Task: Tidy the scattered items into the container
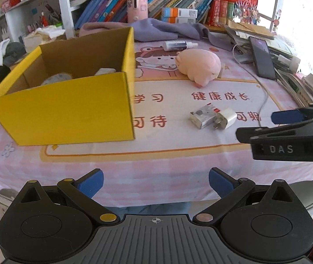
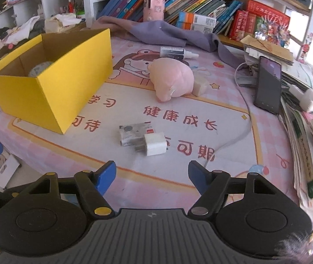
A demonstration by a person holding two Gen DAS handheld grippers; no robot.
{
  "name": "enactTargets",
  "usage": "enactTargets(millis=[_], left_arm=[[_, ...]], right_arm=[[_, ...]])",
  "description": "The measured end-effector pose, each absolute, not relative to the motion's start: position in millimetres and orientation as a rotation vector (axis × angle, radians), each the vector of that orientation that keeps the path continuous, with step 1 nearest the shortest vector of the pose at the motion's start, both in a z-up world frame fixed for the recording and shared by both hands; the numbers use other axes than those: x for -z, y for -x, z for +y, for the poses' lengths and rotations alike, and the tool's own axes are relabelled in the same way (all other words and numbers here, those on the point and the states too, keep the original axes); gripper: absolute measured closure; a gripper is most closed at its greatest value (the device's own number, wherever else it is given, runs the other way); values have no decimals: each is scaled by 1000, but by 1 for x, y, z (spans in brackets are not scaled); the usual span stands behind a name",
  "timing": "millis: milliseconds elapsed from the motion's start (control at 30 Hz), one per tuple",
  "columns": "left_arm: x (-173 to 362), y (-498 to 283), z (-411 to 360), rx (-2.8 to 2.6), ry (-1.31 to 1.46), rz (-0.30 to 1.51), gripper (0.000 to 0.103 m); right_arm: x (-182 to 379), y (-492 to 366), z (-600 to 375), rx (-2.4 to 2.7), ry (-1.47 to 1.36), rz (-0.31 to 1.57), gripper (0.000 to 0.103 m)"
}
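Note:
A yellow cardboard box (image 1: 68,107) (image 2: 53,88) stands on the left of the table, with a few pale items inside (image 1: 57,78). A white charger plug (image 1: 225,118) (image 2: 155,147) lies against a small silver pack (image 1: 201,115) (image 2: 132,134) mid-table. Behind them rest a pink plush pig (image 1: 198,66) (image 2: 172,79) and a white spray bottle (image 1: 178,45) (image 2: 176,52). My left gripper (image 1: 156,183) is open and empty, over the table's near edge. My right gripper (image 2: 152,177) is open and empty, just short of the plug; it also shows at the right edge (image 1: 288,129).
A phone (image 2: 268,83) leans on stacked papers (image 2: 306,132) at the right, with a white cable (image 2: 244,110) trailing across the mat. A purple cloth (image 2: 167,33) and a pink cup (image 2: 154,5) sit before a bookshelf (image 2: 189,2). A small beige block (image 2: 200,85) lies beside the pig.

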State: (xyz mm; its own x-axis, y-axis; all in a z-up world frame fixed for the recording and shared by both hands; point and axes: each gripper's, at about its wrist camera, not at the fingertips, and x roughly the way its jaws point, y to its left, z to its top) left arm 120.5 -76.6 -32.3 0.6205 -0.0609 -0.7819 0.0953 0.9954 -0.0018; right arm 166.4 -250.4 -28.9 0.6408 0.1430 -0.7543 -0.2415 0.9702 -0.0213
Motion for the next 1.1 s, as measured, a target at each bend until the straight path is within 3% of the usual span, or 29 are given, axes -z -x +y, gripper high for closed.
enactTargets(millis=[300,600,667,1100], left_arm=[[39,-135,-102,64,-49,941,1],[40,-145,-122,26,-57,948,1],[40,-149,-126,21,-51,954,1],[47,-191,-160,67,-34,938,11]], right_arm=[[45,-206,-252,-339,169,910,44],[64,-240,-250,-437,197,954,45],[67,-245,-252,-459,191,968,62],[51,-256,-316,-395,130,919,63]])
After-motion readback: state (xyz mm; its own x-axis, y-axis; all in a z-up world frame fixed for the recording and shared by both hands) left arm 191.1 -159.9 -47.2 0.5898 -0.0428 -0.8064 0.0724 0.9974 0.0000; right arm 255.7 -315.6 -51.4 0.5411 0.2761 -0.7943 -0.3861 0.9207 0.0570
